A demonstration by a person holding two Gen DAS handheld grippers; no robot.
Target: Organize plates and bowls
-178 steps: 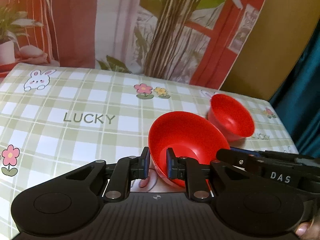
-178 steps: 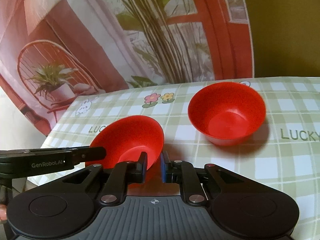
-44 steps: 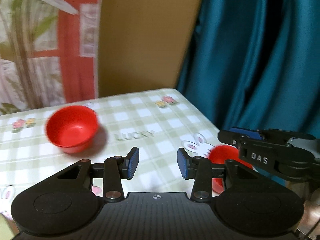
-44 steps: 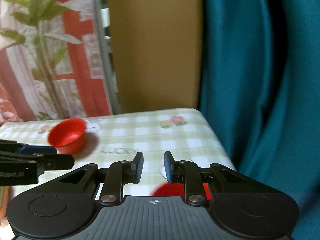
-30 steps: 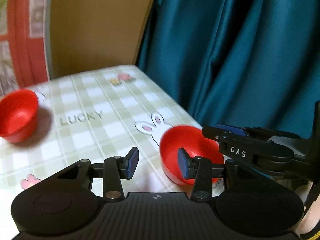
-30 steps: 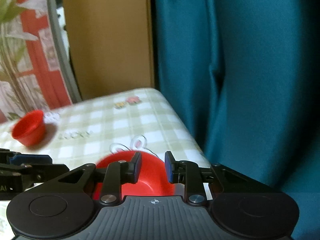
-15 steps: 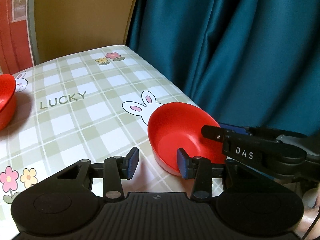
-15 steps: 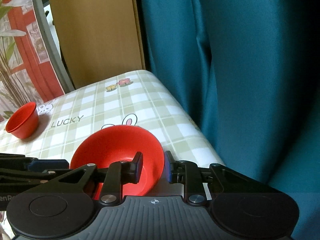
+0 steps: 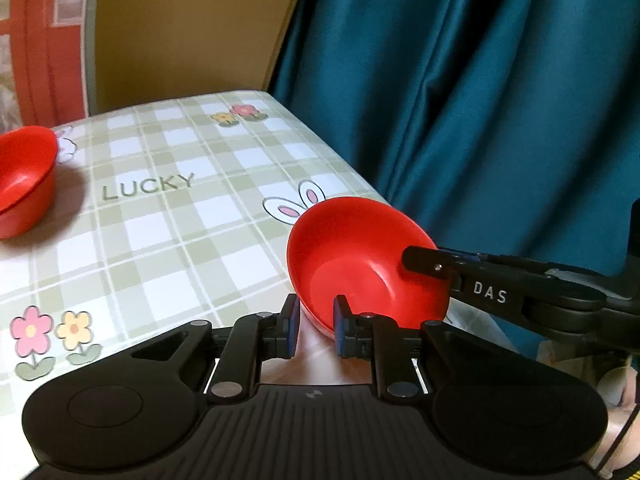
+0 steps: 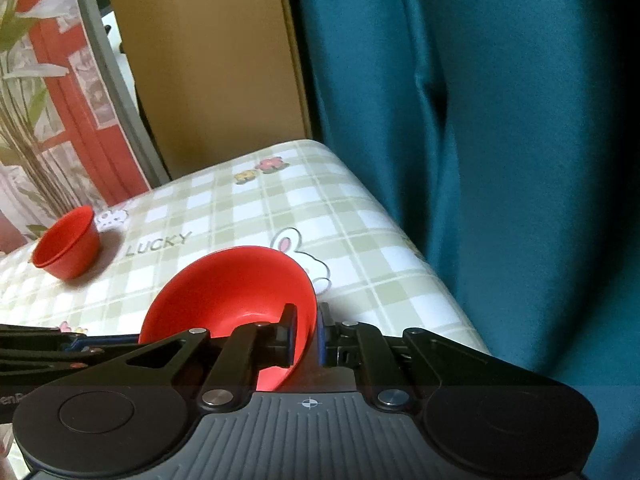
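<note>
Two grippers pinch one red bowl at the table's right edge.
Left gripper (image 9: pixel 313 330) and right gripper (image 10: pixel 307 334) each clamp the near bowl (image 9: pixel 360 264) rim; uneven pulls could twist it loose over the table (image 9: pixel 180 216) edge. The far bowl (image 9: pixel 22 186) sits left.

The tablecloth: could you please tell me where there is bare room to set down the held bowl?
Bare checks lie between the far bowl and held bowl, around the LUCKY print. The curtain-side edge is crowded: both hand-held grippers clamp there.
</note>
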